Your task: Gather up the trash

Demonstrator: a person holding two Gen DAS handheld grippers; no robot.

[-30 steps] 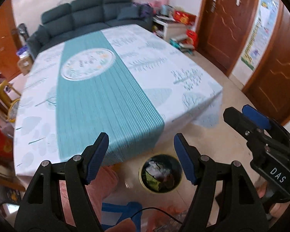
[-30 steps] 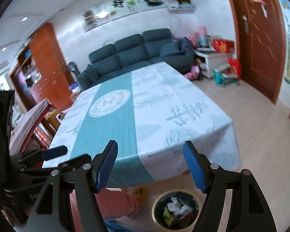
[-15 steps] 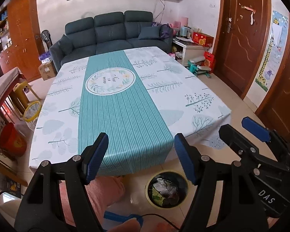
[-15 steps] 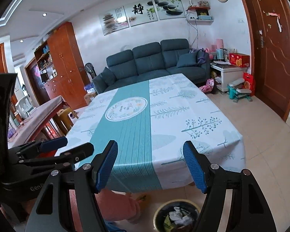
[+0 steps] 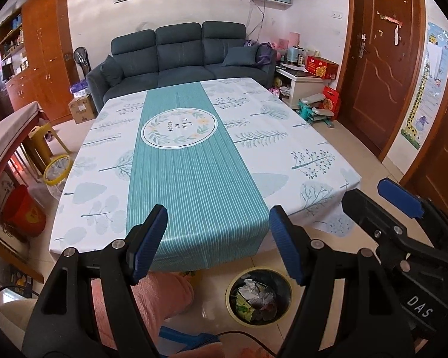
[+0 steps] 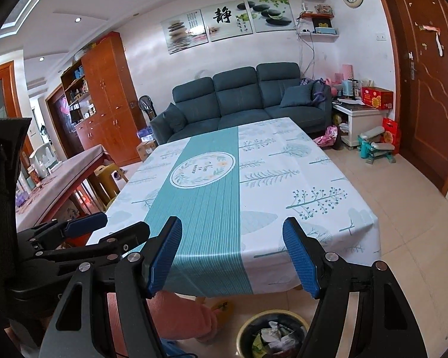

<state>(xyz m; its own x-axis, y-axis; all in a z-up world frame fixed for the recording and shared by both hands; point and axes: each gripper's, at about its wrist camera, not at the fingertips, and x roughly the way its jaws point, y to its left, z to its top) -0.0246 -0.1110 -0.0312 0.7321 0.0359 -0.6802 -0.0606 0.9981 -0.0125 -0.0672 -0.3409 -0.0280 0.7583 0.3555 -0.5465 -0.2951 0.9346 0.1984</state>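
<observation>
Left claw (image 5: 218, 244): jaws wide apart, nothing between pads. Right claw (image 6: 233, 256): same, wide and empty. Just below and ahead of both, on floor at table's near edge: trash bin (image 5: 259, 295), holding crumpled paper and wrappers. Beyond claws: tablecloth (image 5: 200, 179), no litter visible on it. Farther: sofa (image 5: 179, 56). Change over last second: both views tilted up from bin toward room. Judgement: deposit likely finished; collection looks near done, unless litter lies out of view.

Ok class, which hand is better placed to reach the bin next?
Left, probably: the left tool, open, looks down on the whole bin; the right tool's view cuts it off.
</observation>
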